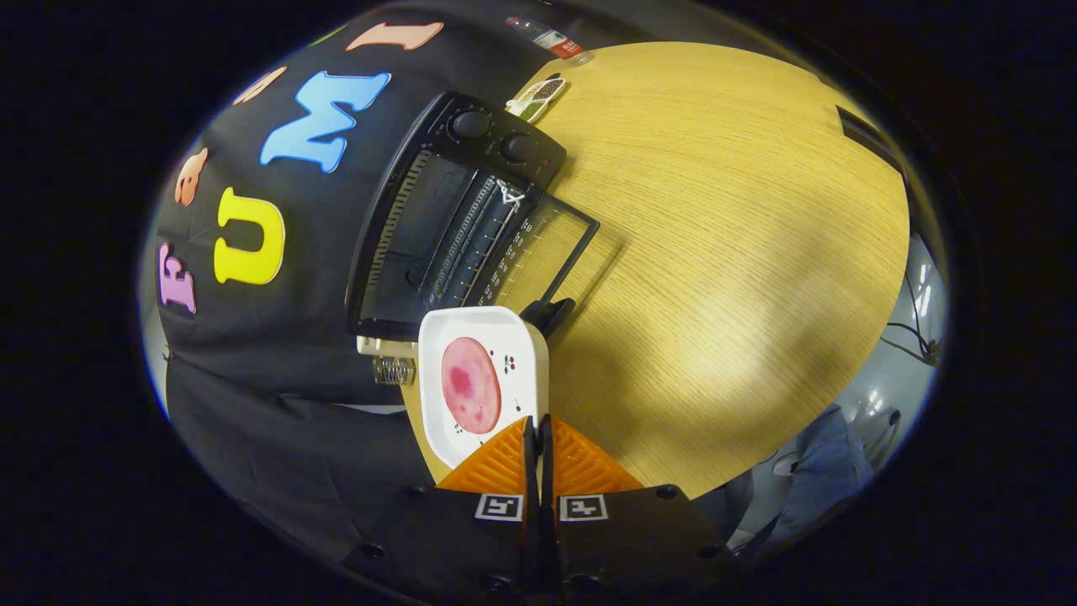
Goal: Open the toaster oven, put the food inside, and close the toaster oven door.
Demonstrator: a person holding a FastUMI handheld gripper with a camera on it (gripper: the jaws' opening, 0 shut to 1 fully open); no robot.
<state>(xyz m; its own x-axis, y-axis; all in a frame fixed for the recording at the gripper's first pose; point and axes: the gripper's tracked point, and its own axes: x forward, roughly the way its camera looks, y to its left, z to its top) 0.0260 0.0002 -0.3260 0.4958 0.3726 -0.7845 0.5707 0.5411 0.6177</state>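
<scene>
- My gripper (538, 425): the two fingers are drawn together on the near rim of the white plate (515, 332), one finger on each face of the rim, with only a thin slit between them. The plate is pinched and carried.
- White plate: square with rounded corners, raised rim, small cherry prints on the inner surface. It extends forward from my fingertips, and the whole view is rolled to one side.
- Food: one round pink slice of meat (470, 385) lies flat in the plate, just ahead of the fingertips and toward one side of the plate.
- Toaster oven (437, 219): black, located directly beyond the plate's far rim. Its door (538, 252) is dropped open, and the glass panel extends outward over the table.
- Door handle (551, 313): black, at the door's outer edge, just beside the plate's far corner.
- Oven interior: a wire rack (471, 240) is visible in the cavity. Two control knobs (496, 136) sit on the panel beside the opening.
- Table (724, 252): light wood grain, supporting the oven. A small packet (536, 97) lies beyond the control panel, and a bottle (549, 38) lies farther past it at the table edge.
</scene>
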